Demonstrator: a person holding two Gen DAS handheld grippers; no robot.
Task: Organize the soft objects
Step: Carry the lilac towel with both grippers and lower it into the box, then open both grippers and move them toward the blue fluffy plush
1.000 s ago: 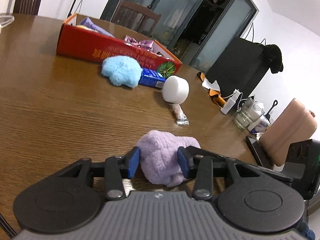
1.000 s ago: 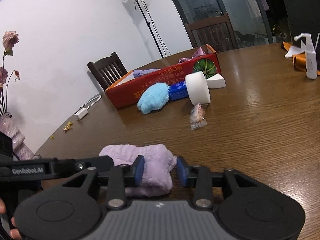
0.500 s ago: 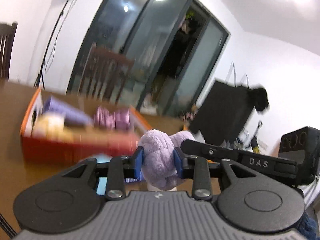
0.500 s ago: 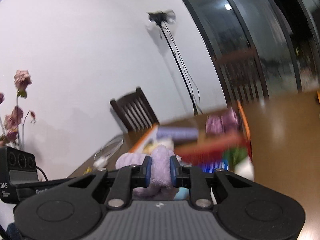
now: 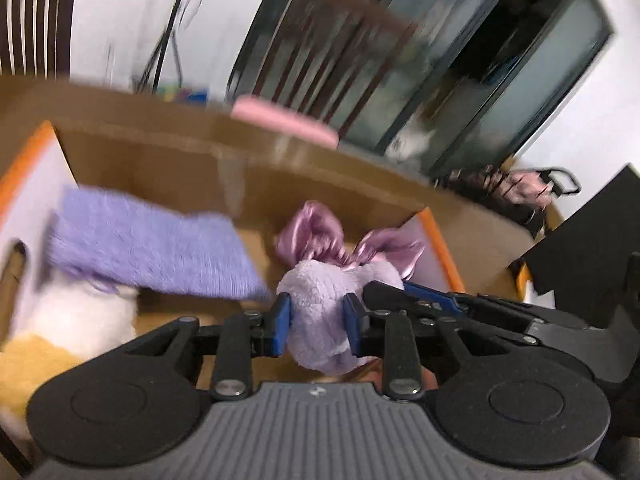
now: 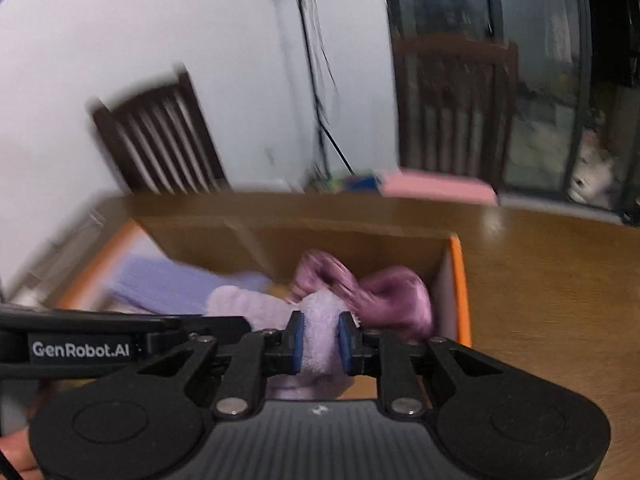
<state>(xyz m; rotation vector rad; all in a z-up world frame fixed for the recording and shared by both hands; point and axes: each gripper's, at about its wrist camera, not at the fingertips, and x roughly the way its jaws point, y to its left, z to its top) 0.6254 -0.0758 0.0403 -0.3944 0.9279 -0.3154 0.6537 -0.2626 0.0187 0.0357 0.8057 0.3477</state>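
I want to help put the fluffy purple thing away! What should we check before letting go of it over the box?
1. Left gripper shut on the lilac fluffy cloth: ok.
2. Right gripper shut on the same cloth: ok.
3. Cloth held over the open cardboard box, not the table: ok.
4. Landing spot free: not ok; the pink satin bow lies just beyond and the purple knit cloth beside it.
5. Bare box floor right under the cloth: cannot tell, hidden.
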